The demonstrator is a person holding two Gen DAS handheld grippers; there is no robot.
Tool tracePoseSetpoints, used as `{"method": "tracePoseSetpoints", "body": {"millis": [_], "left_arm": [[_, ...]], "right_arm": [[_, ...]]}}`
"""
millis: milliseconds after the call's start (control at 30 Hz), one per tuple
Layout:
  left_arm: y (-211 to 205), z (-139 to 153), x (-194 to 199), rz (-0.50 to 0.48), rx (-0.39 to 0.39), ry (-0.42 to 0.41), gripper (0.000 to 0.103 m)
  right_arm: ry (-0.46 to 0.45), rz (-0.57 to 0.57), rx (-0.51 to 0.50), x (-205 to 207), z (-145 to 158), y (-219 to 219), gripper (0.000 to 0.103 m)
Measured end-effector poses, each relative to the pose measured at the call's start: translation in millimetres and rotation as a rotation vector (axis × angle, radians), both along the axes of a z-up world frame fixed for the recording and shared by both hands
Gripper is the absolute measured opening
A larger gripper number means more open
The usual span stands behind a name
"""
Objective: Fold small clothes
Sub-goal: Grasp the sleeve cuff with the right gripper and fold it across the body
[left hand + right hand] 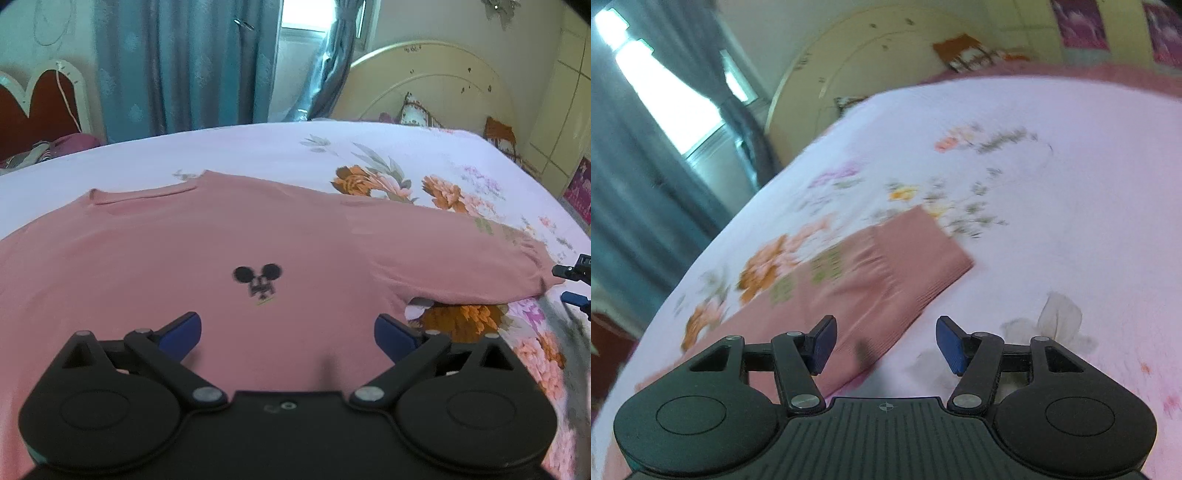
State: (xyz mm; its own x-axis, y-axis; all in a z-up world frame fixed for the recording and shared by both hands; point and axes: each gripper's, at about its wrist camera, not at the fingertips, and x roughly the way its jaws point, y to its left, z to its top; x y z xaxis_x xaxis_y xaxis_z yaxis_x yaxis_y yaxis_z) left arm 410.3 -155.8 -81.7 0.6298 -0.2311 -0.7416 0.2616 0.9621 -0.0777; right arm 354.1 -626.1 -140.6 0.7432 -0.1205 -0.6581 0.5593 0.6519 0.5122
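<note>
Garment: pink sweatshirt spread flat on bed, ready for folding.
Left tongs: apart, empty, over its front.
Right tongs: apart, empty, near sleeve cuff, likely first grasp.

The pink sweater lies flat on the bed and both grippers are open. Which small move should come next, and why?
Probably lower the right gripper onto the sleeve cuff and close on it. The pink sweater is spread flat, nothing is folded yet, and the cuff lies just ahead of its open fingers.
</note>
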Motion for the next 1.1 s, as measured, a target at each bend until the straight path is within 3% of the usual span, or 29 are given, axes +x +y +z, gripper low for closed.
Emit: {"method": "tracePoseSetpoints", "body": {"millis": [267,300,333,367,433,467,500,567,600,733,900,1000,1100], "left_arm": [[-12.2,-6.6,18.8,0.027,0.008,0.033,0.100],[-9.2,-5.9,19.2,0.034,0.009,0.032,0.100],[-4.8,-4.9,19.1,0.043,0.010,0.028,0.100],[1.0,-3.8,18.8,0.053,0.012,0.025,0.100],[13.2,-1.8,18.7,0.072,0.014,0.024,0.100],[23.5,-1.2,17.9,0.091,0.011,0.022,0.100],[34.0,-1.3,17.3,0.113,0.004,0.026,0.100],[57.2,-3.1,17.7,0.155,-0.016,0.046,0.100],[71.6,-4.2,16.8,0.186,-0.014,0.051,0.100],[122.6,-9.3,14.0,0.261,-0.006,0.055,0.098],[192.6,-11.4,9.5,0.280,-0.058,0.048,0.084],[233.0,-5.5,-0.4,0.315,-0.078,0.023,0.086],[270.3,-1.1,-10.2,0.371,-0.088,0.011,0.094]], "right_arm": [[-0.047,-0.016,0.045,14.0,-16.4,-25.6,0.042],[-0.040,-0.021,0.047,17.4,-17.6,-29.2,0.031],[-0.023,-0.022,0.047,20.0,-18.0,-31.7,0.009],[-0.009,-0.031,0.046,22.3,-17.0,-34.7,0.005],[-0.032,-0.028,-0.049,21.8,-1.7,-29.0,0.005],[0.022,-0.005,-0.117,29.6,0.1,-23.9,0.005],[0.099,0.009,-0.106,40.1,-7.1,-24.6,0.005],[0.115,0.000,-0.124,48.8,1.9,-21.1,0.005],[0.075,0.008,-0.154,50.4,15.5,-11.3,0.005],[-0.032,0.150,-0.259,65.9,60.8,55.8,0.005],[-0.101,0.418,-0.319,90.4,97.1,190.9,0.005],[-0.127,0.552,-0.309,103.2,104.0,273.2,0.005],[-0.136,0.681,-0.291,116.1,98.6,357.2,0.005]]}}
